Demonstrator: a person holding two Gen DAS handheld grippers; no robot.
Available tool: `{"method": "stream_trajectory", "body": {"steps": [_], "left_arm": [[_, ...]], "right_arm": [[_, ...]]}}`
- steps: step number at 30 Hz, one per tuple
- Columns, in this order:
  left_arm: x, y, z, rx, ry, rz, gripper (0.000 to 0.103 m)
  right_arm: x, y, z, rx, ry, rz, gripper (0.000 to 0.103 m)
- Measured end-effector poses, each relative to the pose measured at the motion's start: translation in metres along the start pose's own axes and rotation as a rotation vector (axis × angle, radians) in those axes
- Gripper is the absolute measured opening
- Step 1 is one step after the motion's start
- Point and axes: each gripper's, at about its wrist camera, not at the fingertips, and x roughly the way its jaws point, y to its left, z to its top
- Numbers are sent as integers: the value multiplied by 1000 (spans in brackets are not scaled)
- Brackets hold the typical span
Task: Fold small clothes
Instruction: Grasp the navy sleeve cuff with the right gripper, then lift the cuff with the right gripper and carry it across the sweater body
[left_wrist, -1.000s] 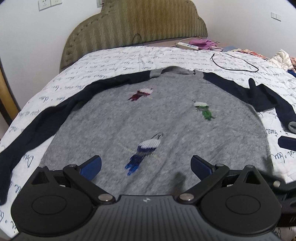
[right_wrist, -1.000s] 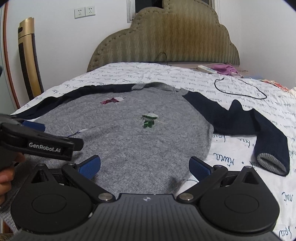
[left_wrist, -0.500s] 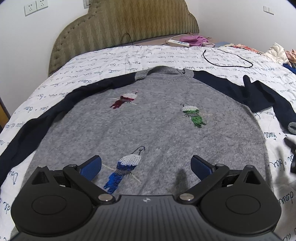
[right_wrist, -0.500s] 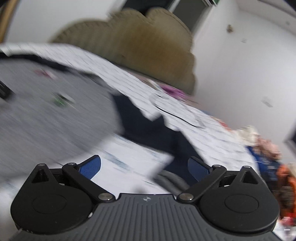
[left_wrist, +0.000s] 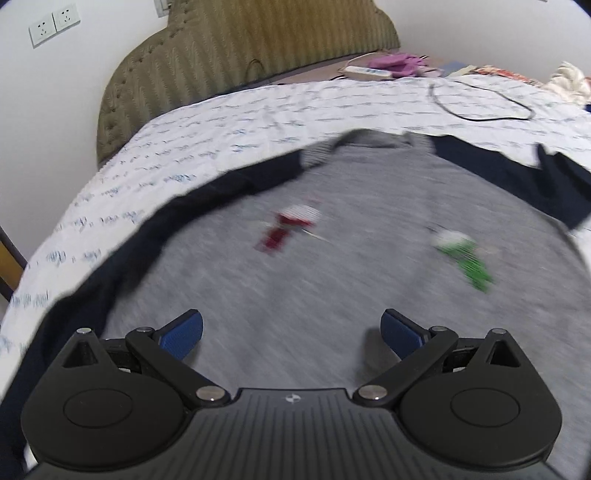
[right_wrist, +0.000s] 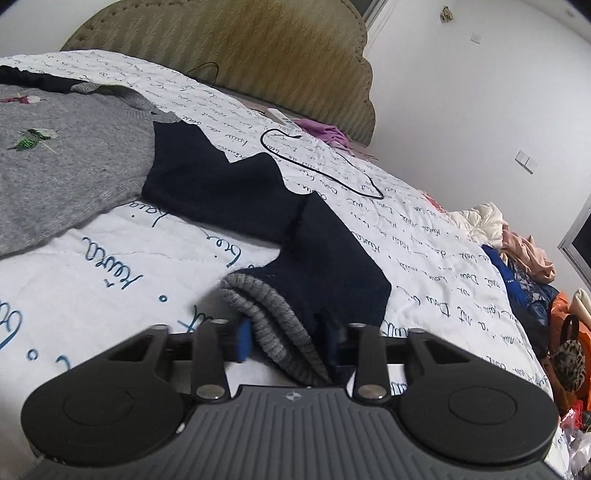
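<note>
A grey knit sweater (left_wrist: 295, 277) with navy sleeves and small embroidered figures lies flat, front up, on the white printed bedspread (left_wrist: 240, 122). My left gripper (left_wrist: 291, 332) hovers open over the lower body of the sweater, nothing between its blue pads; this view is blurred. In the right wrist view the sweater's right navy sleeve (right_wrist: 258, 192) runs toward me and ends in a grey ribbed cuff (right_wrist: 273, 317). My right gripper (right_wrist: 286, 338) has its jaws closing on that cuff, which sits pinched between the pads.
A black cable (right_wrist: 325, 173) loops on the bedspread beyond the sleeve. An olive padded headboard (left_wrist: 240, 48) backs the bed, with a white power strip (left_wrist: 369, 72) and purple cloth near it. Piled clothes and bags (right_wrist: 524, 258) crowd the bed's right side.
The right gripper swung right from the sweater's body to the sleeve end and closed around the cuff. The left gripper shifted left across the sweater, staying open.
</note>
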Motion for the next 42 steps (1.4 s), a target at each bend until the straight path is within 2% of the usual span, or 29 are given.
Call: {"method": "stream_trajectory", "body": {"steps": [2,4,6,8,10,13,15,17,19,23,29,34,39,42], "left_arm": [[23,11,14,22,9,45,103],[50,23,27,23,37,85,103],[76,36,42,13,47,88,103],[95,47,59,-11,30,86,103],[111,54,78,-21,13,138,103],[141,59,102,14,-1,224,103],[160,66,116,4,-9,274,103],[172,76,129,-44,-23,294,103],[185,83,140,-86,4,299,103],[202,84,151,-122,43,313,103],[179,74,154,-34,-6,415,103],[126,66,130,-17,-69,328,103],[66,56,83,12,-97,203,103],[42,57,56,21,-104,172,103]], "right_arm": [[0,0,3,0,-2,-2,17],[2,-2,5,13,-3,6,14],[3,-6,6,33,-1,23,13],[4,-11,8,58,4,43,12],[5,-18,9,100,12,75,12],[6,-38,12,225,21,165,12],[7,-56,15,339,19,241,12],[9,-77,17,461,11,324,12],[12,-96,21,573,5,405,11],[20,-134,33,749,-35,489,11],[20,-183,46,970,-128,512,12],[6,-176,65,1024,-178,663,12],[1,-150,95,1046,-196,855,12],[-3,-128,113,1038,-183,944,12]]}}
